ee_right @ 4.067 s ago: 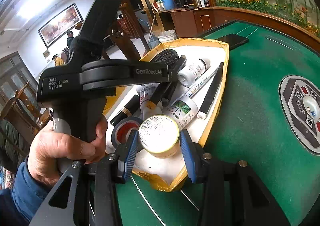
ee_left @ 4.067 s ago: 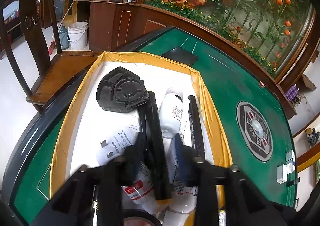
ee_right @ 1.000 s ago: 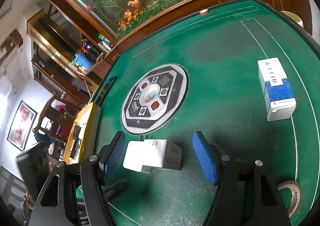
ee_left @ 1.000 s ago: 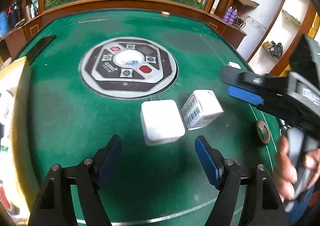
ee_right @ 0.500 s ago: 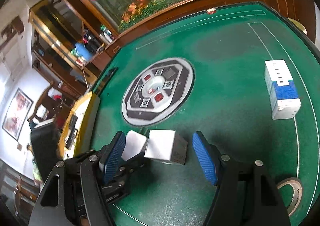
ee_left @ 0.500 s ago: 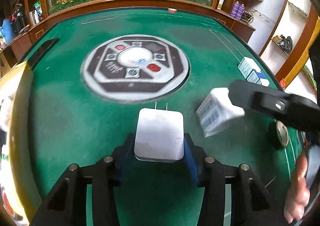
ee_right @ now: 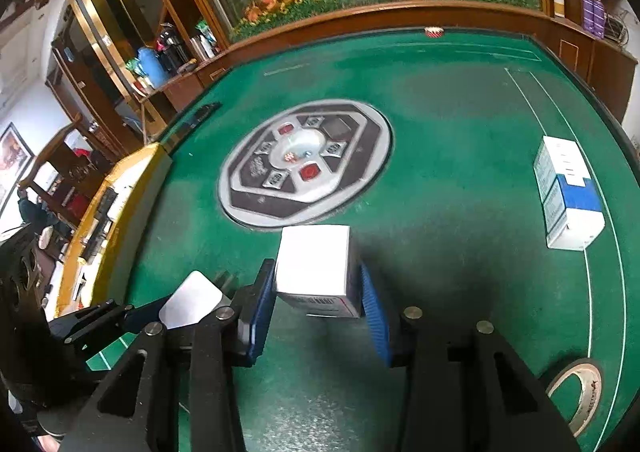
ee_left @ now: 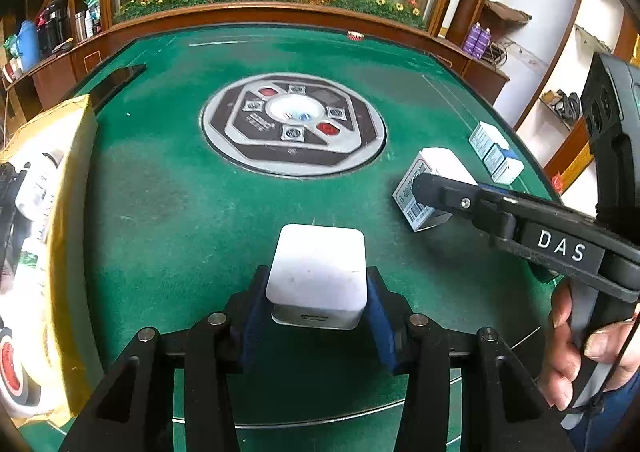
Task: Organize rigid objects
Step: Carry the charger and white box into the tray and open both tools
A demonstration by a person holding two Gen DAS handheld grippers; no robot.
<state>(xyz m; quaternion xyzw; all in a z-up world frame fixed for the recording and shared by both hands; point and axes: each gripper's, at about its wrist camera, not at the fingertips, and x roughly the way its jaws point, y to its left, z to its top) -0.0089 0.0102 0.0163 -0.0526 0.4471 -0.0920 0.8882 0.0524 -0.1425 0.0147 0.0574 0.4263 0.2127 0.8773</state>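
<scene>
My left gripper (ee_left: 316,316) is shut on a white plug adapter (ee_left: 318,276), held just above the green table. My right gripper (ee_right: 316,312) is shut on a small white box (ee_right: 314,266) with a barcode side; it also shows in the left wrist view (ee_left: 428,187), to the right of the adapter. The adapter appears in the right wrist view (ee_right: 192,300), to the left of the box. A blue-and-white carton (ee_right: 568,191) lies on the table at the right.
A yellow-edged tray (ee_left: 72,187) with bottles and tape sits at the left. A round control panel (ee_left: 294,123) is set in the table's middle. A tape roll (ee_right: 576,392) lies at the right front. A black phone (ee_left: 116,81) lies at the far left.
Both grippers came over from the tray to the table. The left one has closed on the adapter and the right one on the white box, and both objects have been lifted apart.
</scene>
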